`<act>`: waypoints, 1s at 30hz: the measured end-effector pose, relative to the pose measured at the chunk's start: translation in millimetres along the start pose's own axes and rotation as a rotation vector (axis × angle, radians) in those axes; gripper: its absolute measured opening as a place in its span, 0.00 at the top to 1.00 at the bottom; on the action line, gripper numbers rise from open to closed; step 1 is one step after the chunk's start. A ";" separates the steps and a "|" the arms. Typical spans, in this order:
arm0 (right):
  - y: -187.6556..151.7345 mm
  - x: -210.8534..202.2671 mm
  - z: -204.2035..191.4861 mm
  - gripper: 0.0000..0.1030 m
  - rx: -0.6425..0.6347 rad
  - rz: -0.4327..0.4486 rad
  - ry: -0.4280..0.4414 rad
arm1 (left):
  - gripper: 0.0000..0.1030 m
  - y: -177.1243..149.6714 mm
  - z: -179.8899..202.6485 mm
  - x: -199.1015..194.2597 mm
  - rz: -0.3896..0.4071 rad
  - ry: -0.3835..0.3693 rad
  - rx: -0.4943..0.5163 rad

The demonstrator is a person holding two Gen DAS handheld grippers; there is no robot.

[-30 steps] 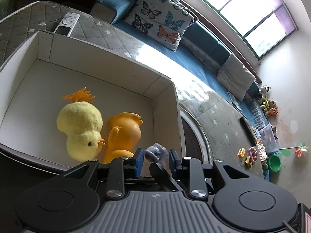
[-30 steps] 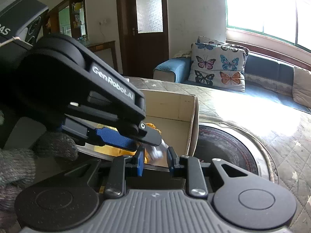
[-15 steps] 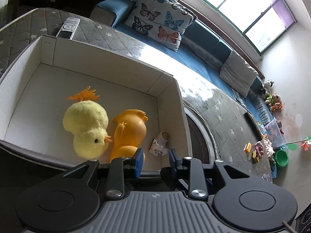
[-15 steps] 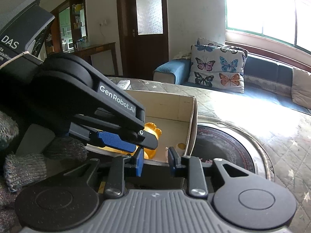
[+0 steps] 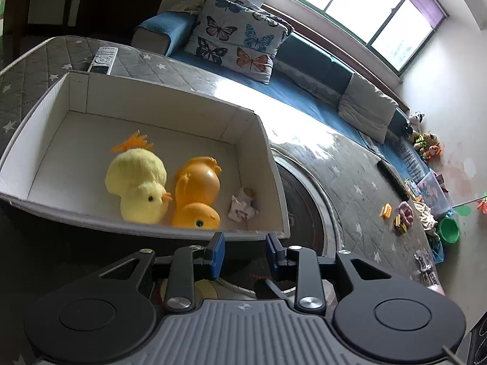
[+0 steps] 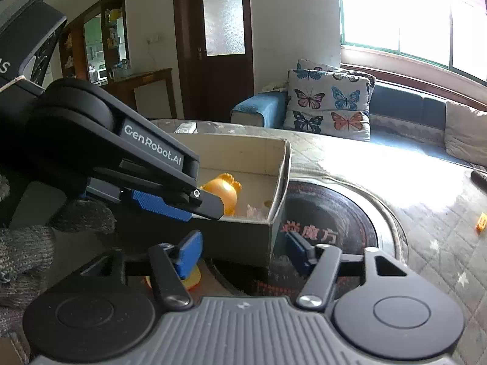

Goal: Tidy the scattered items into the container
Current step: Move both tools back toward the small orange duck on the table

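The left gripper (image 5: 245, 254) hangs just short of the near wall of the white box (image 5: 170, 97), its blue-padded jaws a little apart with nothing between them; they have just been opening. The right gripper (image 6: 243, 252) sits low beside the box's near corner, its jaws spread wide and empty, and they too have just been opening. In the right wrist view the left gripper (image 6: 170, 203) reaches in from the left over the box's near edge, with a grey knitted glove (image 6: 27, 252) on the hand behind it. A yellow thing (image 6: 191, 278) shows only in part below the right jaws; what it is cannot be told. Inside the box, toward its right wall, lies a small crumpled white toy (image 5: 243, 205), free of both grippers. Just left of it an orange rubber duck (image 5: 197, 194) lies on its side, touching a yellow plush chick (image 5: 138, 185) with an orange crest. The box rests on a grey quilted worktop (image 5: 170, 70) with white stars, next to a round dark inset (image 5: 307, 206) ringed in metal. Beyond the box's far wall a white remote control (image 5: 103, 59) lies on the quilt. Farther back are a blue sofa (image 5: 310, 60) with a butterfly cushion (image 5: 237, 42), a window (image 5: 365, 9), and small toys (image 5: 401, 216) scattered far to the right
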State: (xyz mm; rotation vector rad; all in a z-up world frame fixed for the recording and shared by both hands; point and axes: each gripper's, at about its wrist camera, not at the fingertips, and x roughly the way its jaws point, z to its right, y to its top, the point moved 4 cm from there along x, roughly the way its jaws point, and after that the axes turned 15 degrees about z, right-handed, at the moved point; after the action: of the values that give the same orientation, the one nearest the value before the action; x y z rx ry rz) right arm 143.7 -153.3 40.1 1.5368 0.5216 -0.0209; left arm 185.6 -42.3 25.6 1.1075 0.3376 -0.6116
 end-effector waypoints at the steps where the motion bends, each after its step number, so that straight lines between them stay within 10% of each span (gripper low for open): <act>1: -1.5 -2.4 0.1 0.33 0.001 0.001 -0.001 | 0.69 -1.7 1.2 -1.4 0.000 -0.001 0.003; 30: -54.6 -56.8 9.3 0.10 0.023 -0.048 -0.084 | 0.69 -61.2 8.9 -8.8 -0.047 0.029 0.078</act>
State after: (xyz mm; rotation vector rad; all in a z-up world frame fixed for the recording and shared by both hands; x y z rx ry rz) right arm 77.8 -182.7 7.3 1.5384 0.4924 -0.1280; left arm 140.8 -66.7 -10.4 1.1871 0.3678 -0.6549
